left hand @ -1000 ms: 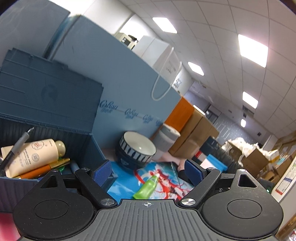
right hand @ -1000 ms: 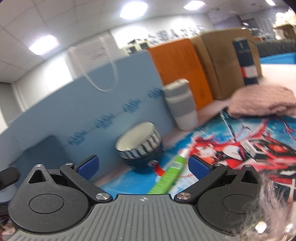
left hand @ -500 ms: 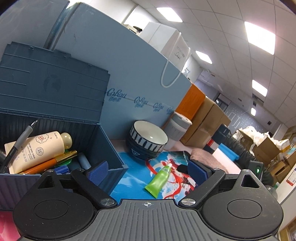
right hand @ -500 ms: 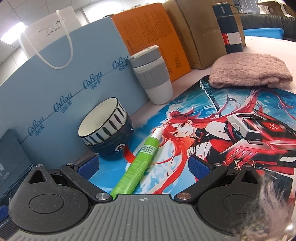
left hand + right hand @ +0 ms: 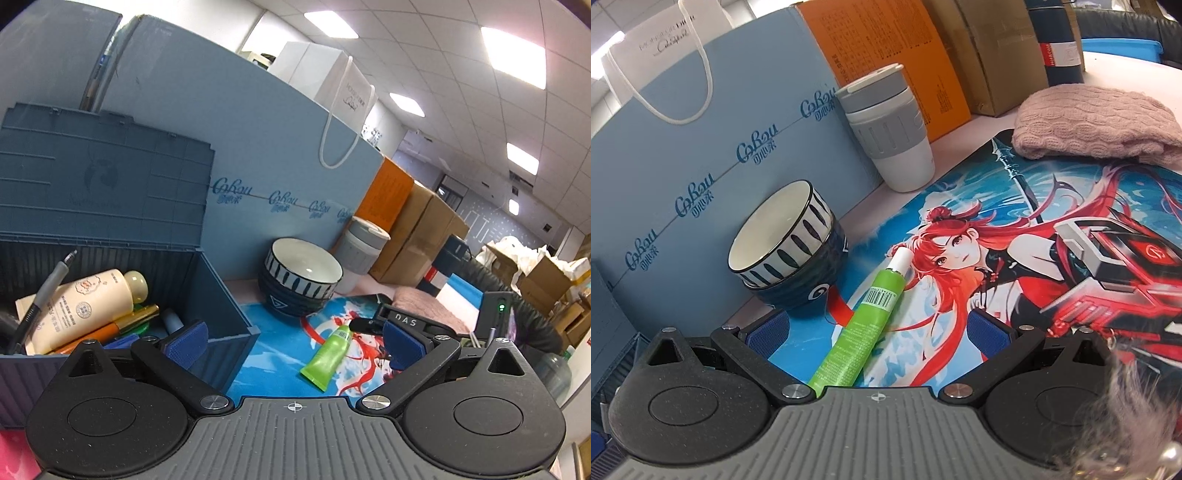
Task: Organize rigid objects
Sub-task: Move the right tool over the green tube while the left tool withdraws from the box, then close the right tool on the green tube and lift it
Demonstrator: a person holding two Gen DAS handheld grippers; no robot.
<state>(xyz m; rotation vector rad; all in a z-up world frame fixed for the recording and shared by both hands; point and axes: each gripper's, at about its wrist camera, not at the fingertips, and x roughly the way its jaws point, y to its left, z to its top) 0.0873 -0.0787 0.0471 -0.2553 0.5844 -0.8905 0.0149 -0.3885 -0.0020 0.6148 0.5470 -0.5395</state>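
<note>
- Green tube (image 5: 866,325) lies flat on the printed mat (image 5: 1052,206), white cap pointing away from me, its crimped tail toward the right gripper (image 5: 878,334). Stacked bowls (image 5: 790,254) sit just beside it, on its left.
- My read of the step: pick up the tube and take it to the blue bin (image 5: 221,314), where a lotion bottle (image 5: 85,306) and pens already lie.
- To do it well I'd straddle the tube mid-body, not at the tapered tail, and keep the left-hand pad clear of the bowls. Close squarely — the tube may roll otherwise.
- Right gripper: fingers spread wide, tube between them but untouched by either pad, nothing held.
- Left gripper (image 5: 293,341): jaws opening, already near full spread, nothing between them; one pad hangs over the bin's near corner.
</note>
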